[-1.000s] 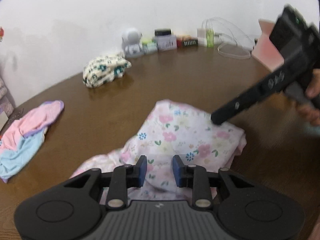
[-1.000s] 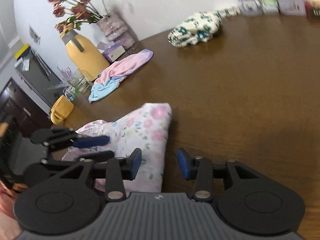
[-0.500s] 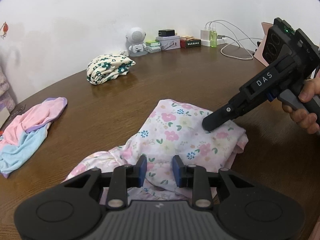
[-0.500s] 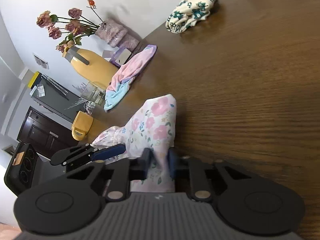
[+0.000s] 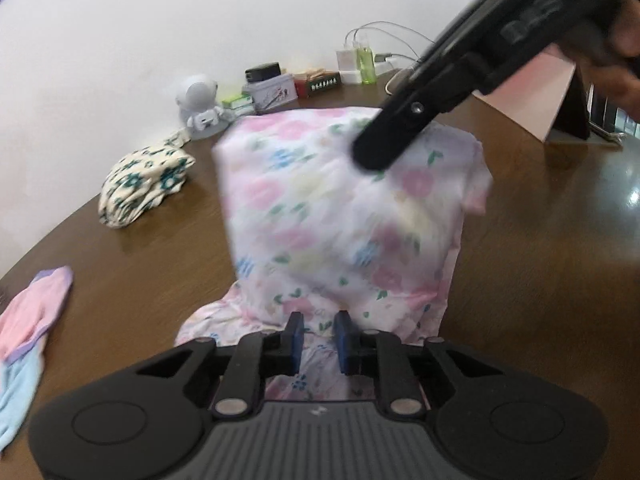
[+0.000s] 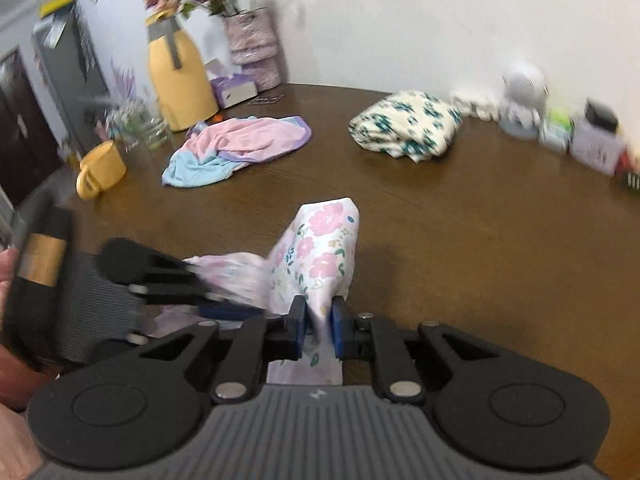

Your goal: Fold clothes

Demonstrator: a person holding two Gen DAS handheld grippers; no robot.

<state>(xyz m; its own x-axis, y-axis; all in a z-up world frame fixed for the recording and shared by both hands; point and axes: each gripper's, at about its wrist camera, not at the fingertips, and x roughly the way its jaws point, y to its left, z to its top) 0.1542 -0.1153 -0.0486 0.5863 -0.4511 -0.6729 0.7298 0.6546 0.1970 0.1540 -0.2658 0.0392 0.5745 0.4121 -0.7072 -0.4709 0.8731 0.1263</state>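
Observation:
A white garment with pink and blue flowers (image 5: 340, 216) (image 6: 320, 248) is partly lifted off the brown table (image 5: 540, 260). My right gripper (image 6: 319, 328) is shut on one edge and holds it up, so the cloth hangs as a raised sheet. In the left wrist view the right gripper (image 5: 376, 152) comes in from the upper right, its tip against the cloth's top. My left gripper (image 5: 318, 338) (image 6: 236, 304) has its jaws closing, with a bunched near fold of the same garment pinched between the blue pads.
A folded cream cloth with green flowers (image 5: 144, 184) (image 6: 404, 128) lies further back. A pink and blue garment (image 5: 28, 320) (image 6: 240, 144) lies at the left. A yellow jug (image 6: 180, 80), a yellow mug (image 6: 100, 172), a white figurine (image 5: 200, 108) and small boxes line the wall.
The right gripper shut on the garment's edge, then rose with it, so the cloth now stands up off the table. The left jaws have narrowed onto the near fold.

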